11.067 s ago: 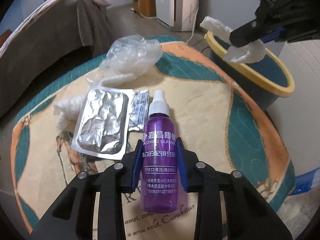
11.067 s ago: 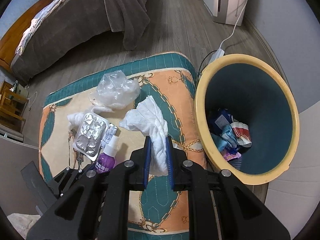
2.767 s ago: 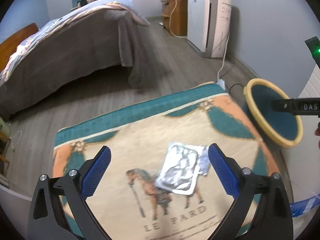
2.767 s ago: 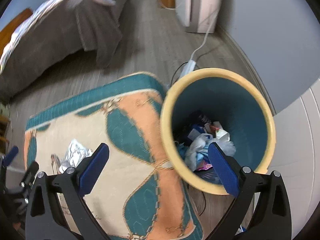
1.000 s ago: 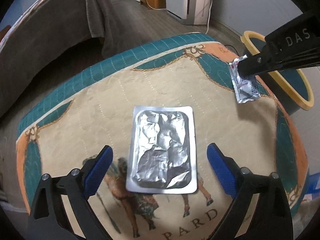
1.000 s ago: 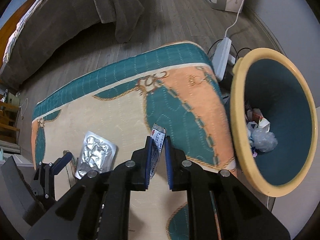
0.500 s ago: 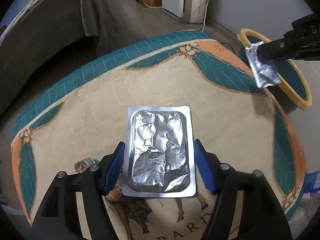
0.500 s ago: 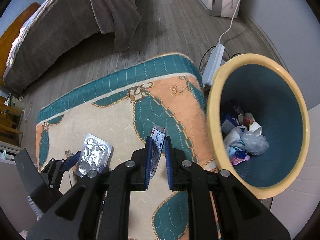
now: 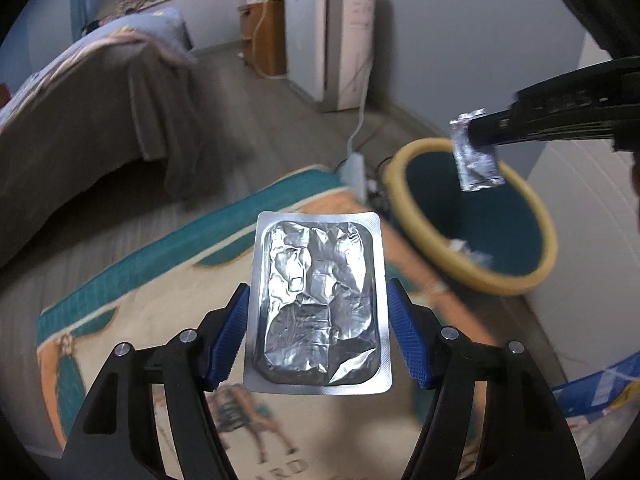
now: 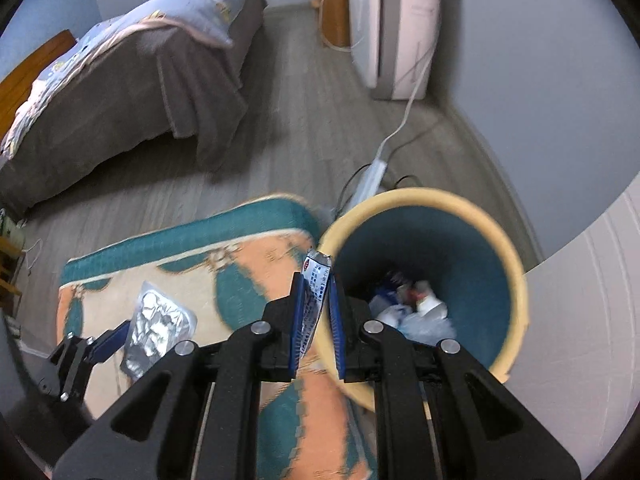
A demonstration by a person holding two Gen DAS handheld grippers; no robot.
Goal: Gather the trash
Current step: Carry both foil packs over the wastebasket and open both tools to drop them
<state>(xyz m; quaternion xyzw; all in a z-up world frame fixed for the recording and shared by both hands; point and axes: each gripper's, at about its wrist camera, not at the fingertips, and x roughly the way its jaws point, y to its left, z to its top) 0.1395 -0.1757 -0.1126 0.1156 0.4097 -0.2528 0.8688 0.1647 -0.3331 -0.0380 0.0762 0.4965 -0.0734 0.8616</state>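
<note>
My left gripper (image 9: 318, 320) is shut on a silver foil blister pack (image 9: 318, 300) and holds it above the patterned cushion (image 9: 140, 292). The pack also shows in the right wrist view (image 10: 158, 330). My right gripper (image 10: 316, 308) is shut on a small foil sachet (image 10: 314, 292); in the left wrist view the sachet (image 9: 476, 156) hangs over the yellow-rimmed teal trash bin (image 9: 472, 276). The bin (image 10: 496, 224) holds several pieces of trash.
A bed with a brown blanket (image 10: 120, 92) stands at the back left. A white appliance (image 10: 396, 28) with a cord and power strip (image 10: 372, 180) is behind the bin. A white wall panel (image 10: 580, 300) is on the right.
My left gripper closed on the blister pack and lifted it off the cushion. My right gripper carried the sachet up and toward the bin.
</note>
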